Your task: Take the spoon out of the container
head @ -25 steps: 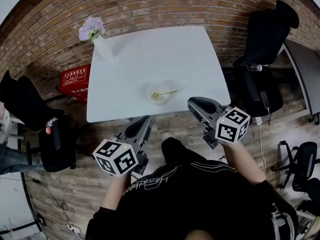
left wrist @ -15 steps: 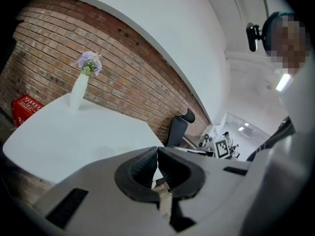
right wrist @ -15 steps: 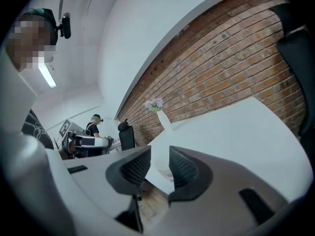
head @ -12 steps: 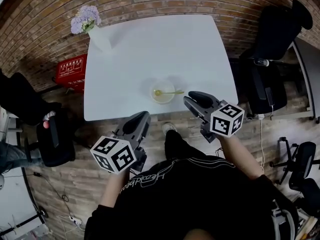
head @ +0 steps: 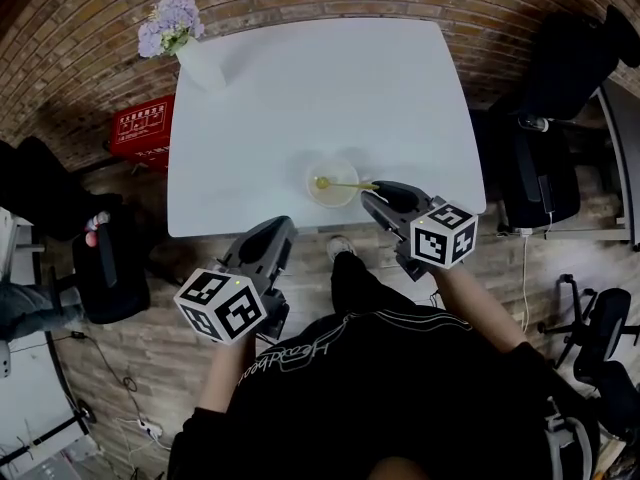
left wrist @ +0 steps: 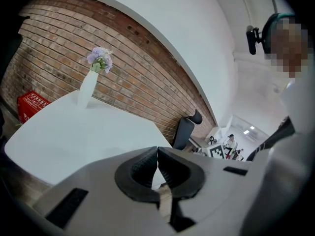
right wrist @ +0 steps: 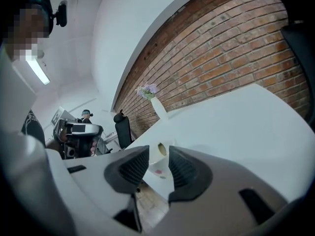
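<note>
Closer now, the right gripper (head: 374, 192) holds its empty jaws parted to take the thin yellow spoon (head: 345, 184) from the small translucent round container (head: 311, 191); left gripper (head: 283, 226) idles clenched.

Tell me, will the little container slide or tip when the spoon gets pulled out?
It could slide: the container looks small and light on the smooth white table. It might tip too, since the spoon leans over its rim. Being near the table's edge, a push could drop it.
</note>
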Motion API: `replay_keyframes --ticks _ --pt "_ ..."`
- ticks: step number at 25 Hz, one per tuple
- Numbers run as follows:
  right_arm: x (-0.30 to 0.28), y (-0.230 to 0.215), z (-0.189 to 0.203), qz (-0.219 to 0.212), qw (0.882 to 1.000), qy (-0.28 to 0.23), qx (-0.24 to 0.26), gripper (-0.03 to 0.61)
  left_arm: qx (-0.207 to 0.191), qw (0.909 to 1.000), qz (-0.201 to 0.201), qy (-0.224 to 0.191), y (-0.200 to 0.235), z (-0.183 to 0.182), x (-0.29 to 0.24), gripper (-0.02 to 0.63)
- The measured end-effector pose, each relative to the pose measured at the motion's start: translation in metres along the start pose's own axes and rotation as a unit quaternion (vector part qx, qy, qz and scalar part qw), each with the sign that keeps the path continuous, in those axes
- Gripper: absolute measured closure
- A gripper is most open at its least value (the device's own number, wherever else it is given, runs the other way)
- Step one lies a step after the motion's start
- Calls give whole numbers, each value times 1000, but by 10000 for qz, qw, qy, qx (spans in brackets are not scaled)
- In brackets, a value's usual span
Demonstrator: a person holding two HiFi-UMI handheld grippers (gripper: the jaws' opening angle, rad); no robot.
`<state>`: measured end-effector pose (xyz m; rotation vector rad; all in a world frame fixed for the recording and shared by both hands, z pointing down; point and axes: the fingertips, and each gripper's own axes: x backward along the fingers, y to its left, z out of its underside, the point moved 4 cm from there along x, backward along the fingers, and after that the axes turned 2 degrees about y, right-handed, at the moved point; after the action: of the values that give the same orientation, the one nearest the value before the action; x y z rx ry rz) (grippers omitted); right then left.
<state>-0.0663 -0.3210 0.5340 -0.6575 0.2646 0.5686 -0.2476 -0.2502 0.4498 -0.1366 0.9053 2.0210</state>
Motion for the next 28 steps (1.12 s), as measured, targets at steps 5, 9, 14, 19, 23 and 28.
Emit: replay_keyframes --ticks 5,9,14,19,23,28 --pt "-9 -5 -3 21 10000 24 -40 494 21 10000 -59 10 3 -3 -3 609" --pt "-12 -8 -3 79 9999 32 -117 537 0 10000 -51 80 4 0 -5 609" --pt "-11 -10 -5 180 9997 -58 -173 563 -10 10000 -62 69 3 -2 -6 609" --pt "-12 -12 -9 238 9993 -96 -253 575 6 10000 -87 41 4 -3 -5 609" --pt "-13 -13 -12 266 9994 -106 -196 577 58 9999 -112 11 6 -1 -3 609" --pt "-9 -12 -19 307 9987 -247 -332 578 29 10000 -81 7 2 1 -1 609"
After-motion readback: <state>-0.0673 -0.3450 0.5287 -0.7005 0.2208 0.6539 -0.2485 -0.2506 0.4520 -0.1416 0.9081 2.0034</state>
